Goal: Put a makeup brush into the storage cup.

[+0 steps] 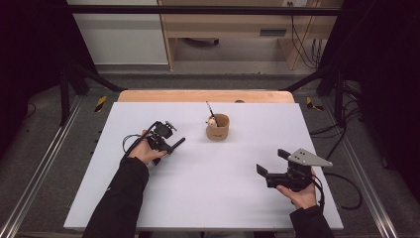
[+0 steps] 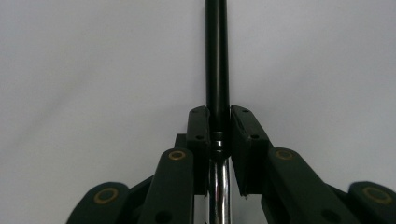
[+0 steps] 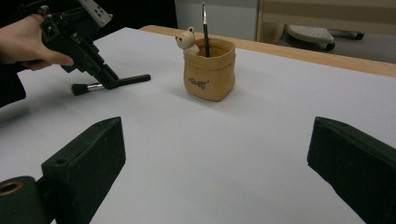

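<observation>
A pale, matte white board (image 1: 208, 198) covers the table in front of me, with a strip of bare wood showing along its far edge and a grey floor, dark frame posts and loose cables beyond. The light is dim and even, and the board carries little besides what I'm working with.

My left gripper (image 1: 166, 141) is clamped on a makeup brush (image 3: 112, 83), its pads pinching the brush right where the chrome ferrule meets the black handle. I judge that spot is chosen because it is the stiffest, roundest part, so the brush won't swivel. The handle runs straight out ahead of that gripper; the bristles trail back beneath it, low over the board.

Ahead and to the right of my left gripper stands a tan pouch-shaped holder (image 1: 218, 127) with a small bear figure on its rim and a thin brush (image 3: 204, 28) already upright inside — the likely destination, I think.

My right gripper (image 1: 272, 171) rests near me, well apart from the holder, jaws spread wide and holding nothing.
</observation>
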### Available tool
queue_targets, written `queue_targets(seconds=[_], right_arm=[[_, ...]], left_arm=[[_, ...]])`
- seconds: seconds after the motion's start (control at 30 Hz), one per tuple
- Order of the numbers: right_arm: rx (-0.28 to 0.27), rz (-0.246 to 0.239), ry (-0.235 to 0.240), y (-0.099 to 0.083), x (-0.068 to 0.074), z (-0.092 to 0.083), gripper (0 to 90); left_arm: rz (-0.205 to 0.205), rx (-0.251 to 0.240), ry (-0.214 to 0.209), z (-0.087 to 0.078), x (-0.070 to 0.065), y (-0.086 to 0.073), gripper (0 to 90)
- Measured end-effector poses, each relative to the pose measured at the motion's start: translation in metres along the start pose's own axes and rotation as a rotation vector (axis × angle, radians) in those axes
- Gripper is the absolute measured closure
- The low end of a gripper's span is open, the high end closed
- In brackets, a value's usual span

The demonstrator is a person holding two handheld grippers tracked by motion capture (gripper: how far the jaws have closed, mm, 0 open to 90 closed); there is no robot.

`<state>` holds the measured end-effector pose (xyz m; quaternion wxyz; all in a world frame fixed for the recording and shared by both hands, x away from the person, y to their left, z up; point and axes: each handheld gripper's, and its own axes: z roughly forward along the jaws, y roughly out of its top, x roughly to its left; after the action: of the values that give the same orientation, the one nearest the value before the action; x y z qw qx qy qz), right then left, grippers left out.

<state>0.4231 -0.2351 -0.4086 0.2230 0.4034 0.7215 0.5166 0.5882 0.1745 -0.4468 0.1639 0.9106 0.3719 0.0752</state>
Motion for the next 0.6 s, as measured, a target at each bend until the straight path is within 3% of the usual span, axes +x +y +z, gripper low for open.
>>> queue_targets(seconds=[0.37, 0.6], right_arm=[[0.002, -0.003, -0.002, 0.0, 0.0, 0.0, 4.9], [0.002, -0.003, 0.0, 0.0, 0.0, 0.0, 4.9]], left_arm=[[0.049, -0.003, 0.012, -0.001, -0.002, 0.0, 79.0], [0.07, -0.035, -0.001, -0.014, -0.003, -0.002, 79.1]])
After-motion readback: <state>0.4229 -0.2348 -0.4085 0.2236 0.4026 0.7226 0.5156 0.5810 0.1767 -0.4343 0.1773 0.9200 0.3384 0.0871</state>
